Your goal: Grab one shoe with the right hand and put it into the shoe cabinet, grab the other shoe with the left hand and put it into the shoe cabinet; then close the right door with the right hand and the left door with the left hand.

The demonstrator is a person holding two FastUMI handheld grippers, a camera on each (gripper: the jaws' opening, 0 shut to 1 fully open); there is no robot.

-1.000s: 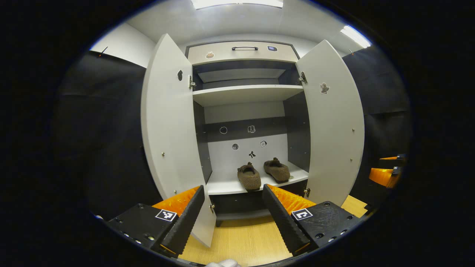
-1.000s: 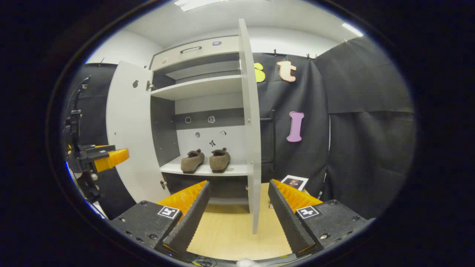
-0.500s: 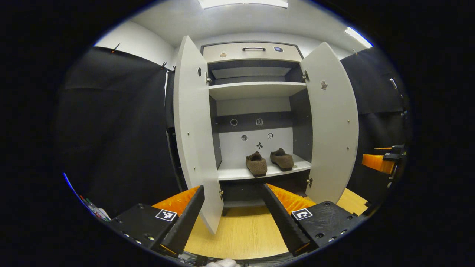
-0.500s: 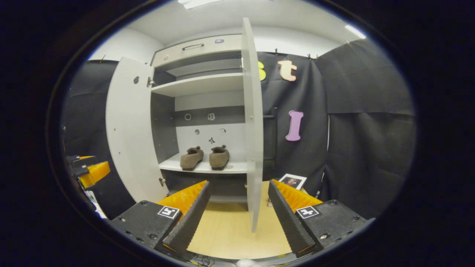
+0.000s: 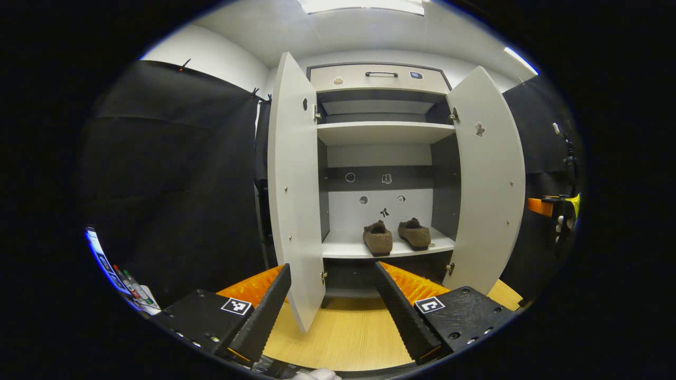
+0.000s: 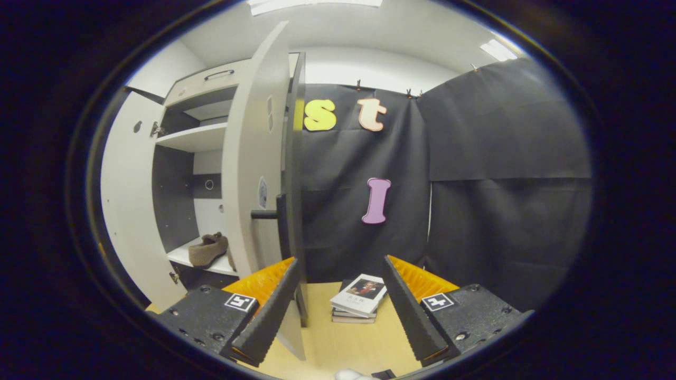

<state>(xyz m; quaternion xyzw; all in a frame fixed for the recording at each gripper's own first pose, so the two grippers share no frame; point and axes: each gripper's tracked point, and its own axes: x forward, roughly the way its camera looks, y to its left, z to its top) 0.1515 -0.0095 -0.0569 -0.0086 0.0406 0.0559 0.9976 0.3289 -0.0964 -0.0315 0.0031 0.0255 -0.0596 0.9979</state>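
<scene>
Two brown fuzzy shoes (image 5: 378,238) (image 5: 414,234) rest side by side on the lower shelf of the white shoe cabinet (image 5: 384,133). Its left door (image 5: 293,184) and right door (image 5: 488,179) both stand wide open. My left gripper (image 5: 331,272) is open and holds nothing, hanging back in front of the left door's edge. In the right gripper view, my right gripper (image 6: 340,261) is open and holds nothing, low beside the outer face of the right door (image 6: 253,174), below its dark handle (image 6: 264,214). One shoe (image 6: 208,249) shows past that door. Part of the right gripper (image 5: 540,206) shows beyond the right door.
A small stack of books (image 6: 359,303) lies on the light wood floor (image 6: 338,343) by the cabinet's right side. A drawer with a dark handle (image 5: 381,74) tops the cabinet. Pens (image 5: 129,287) lie at the far lower left. Black cloth walls stand on both sides.
My right gripper has swung right, around the open right door, from facing its edge to facing its outer side and handle. My left gripper's view has drifted leftward. Both doors stay open.
</scene>
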